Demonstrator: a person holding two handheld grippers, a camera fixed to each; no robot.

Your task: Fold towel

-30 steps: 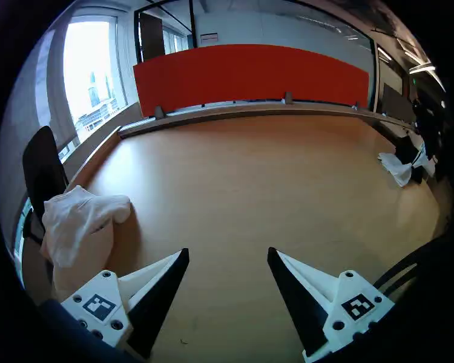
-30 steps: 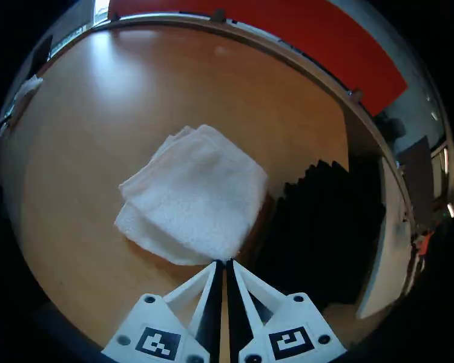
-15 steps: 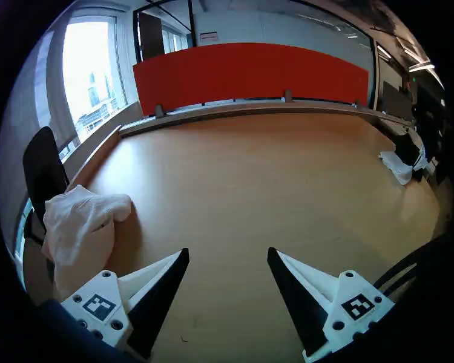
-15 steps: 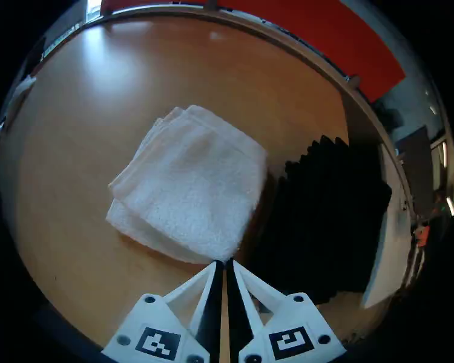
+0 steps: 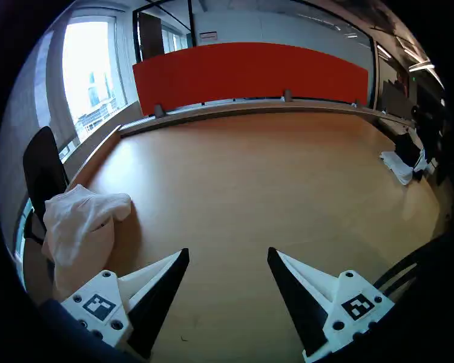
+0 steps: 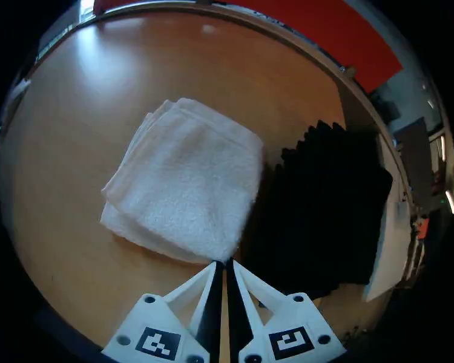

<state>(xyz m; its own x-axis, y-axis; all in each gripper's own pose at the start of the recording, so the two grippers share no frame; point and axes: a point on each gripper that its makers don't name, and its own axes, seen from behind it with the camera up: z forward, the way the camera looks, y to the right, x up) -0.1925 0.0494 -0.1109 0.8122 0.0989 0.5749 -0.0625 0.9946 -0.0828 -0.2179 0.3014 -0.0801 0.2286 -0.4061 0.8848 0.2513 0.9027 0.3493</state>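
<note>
The white towel lies folded in a thick square on the wooden table. My right gripper is shut, and its tips meet the towel's near corner and pinch it. In the left gripper view the same towel is a small white shape at the table's far right, with dark shapes right beside it. My left gripper stands open low over bare wood, nothing between its fingers.
A black ribbed object sits just right of the towel at the table's edge. A white cloth is draped over a dark chair at the left. A red partition lines the far edge.
In the right gripper view the towel has swung up and left while its near corner stayed at the tips, and the black object has grown. The left gripper has held still.
</note>
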